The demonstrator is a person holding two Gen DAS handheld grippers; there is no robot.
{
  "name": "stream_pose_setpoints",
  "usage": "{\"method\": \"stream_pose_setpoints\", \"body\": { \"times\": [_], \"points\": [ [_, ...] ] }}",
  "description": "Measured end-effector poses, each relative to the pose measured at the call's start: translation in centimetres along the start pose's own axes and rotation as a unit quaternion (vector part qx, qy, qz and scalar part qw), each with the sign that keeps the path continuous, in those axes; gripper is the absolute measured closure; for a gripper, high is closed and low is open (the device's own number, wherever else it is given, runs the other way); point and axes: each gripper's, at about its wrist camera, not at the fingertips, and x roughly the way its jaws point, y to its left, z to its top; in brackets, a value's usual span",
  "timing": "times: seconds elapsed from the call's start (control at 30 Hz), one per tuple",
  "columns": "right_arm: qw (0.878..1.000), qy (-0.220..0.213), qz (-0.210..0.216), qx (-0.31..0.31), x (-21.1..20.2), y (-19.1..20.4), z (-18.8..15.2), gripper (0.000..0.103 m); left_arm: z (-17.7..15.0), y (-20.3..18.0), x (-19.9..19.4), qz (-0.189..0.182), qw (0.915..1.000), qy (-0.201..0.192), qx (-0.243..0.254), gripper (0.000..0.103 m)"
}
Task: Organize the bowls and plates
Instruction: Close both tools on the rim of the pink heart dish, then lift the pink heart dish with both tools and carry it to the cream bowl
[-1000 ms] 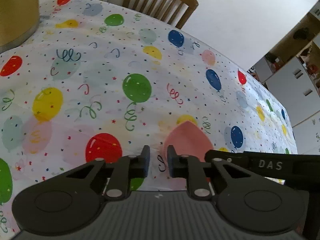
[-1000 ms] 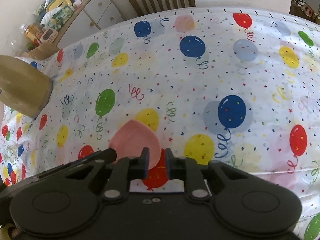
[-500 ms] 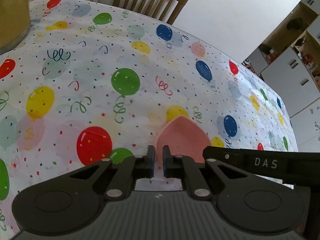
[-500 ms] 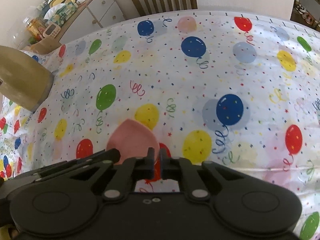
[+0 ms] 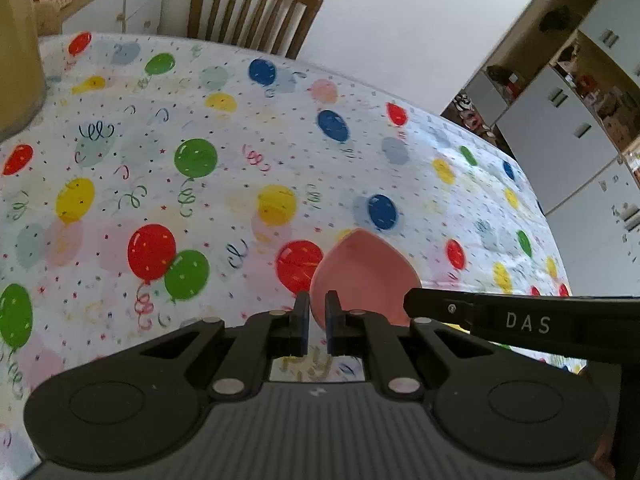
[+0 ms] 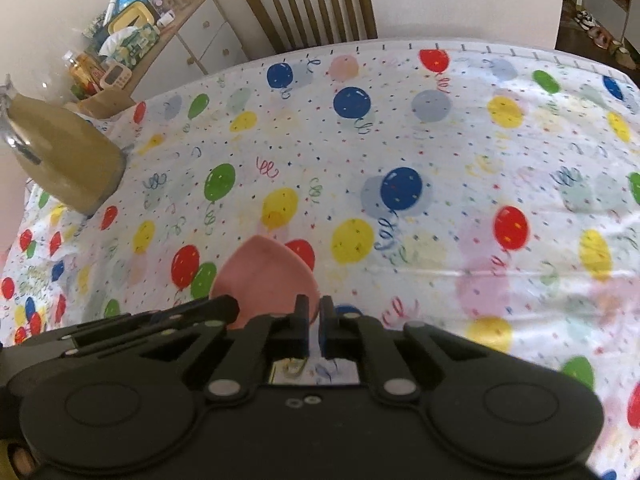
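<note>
A pink heart-shaped plate (image 5: 366, 276) hangs above the balloon-print tablecloth (image 5: 224, 128), held by both grippers at once. My left gripper (image 5: 317, 312) is shut on the plate's left rim. In the right wrist view the same pink plate (image 6: 264, 272) shows left of centre, with my right gripper (image 6: 315, 316) shut on its right rim. The right gripper's black body (image 5: 520, 320) reaches in from the right of the left wrist view, and the left gripper's body (image 6: 152, 320) crosses the lower left of the right wrist view. The plate's near part is hidden behind the fingers.
A tall tan jug (image 6: 64, 156) stands on the table at the left. A wooden chair (image 6: 312, 4) is at the far side. A sideboard with clutter (image 6: 136, 48) is back left; white cupboards (image 5: 560, 128) stand to the right.
Both grippers closed on the pink plate's rims, then lifted it off the tablecloth. Both views rose, so more of the table and room shows.
</note>
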Motion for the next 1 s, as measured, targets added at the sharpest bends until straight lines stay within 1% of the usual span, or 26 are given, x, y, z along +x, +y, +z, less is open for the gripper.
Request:
{"method": "stream_pose_setpoints", "body": {
  "times": [0.17, 0.43, 0.77, 1.0],
  "points": [
    [1.0, -0.003, 0.002, 0.005, -3.1, -1.4, -1.8, 0.099, -1.9, -3.0, -2.2, 0.005, 0.9999, -0.005, 0.011, 0.096],
    [1.0, -0.007, 0.006, 0.012, -8.4, -5.0, -5.8, 0.099, -6.3, -8.7, -5.0, 0.002, 0.9995, -0.003, 0.032, 0.096],
    [1.0, -0.017, 0.001, 0.019, -14.8, -10.6, -11.2, 0.099, -12.2, -16.2, -7.8, -0.023, 0.9982, 0.002, 0.055, 0.096],
    [0.999, -0.017, 0.003, 0.043, -17.5, -13.9, -15.3, 0.099, -16.3, -19.7, -8.4, -0.034, 0.9965, 0.021, 0.073, 0.096]
  ]
}}
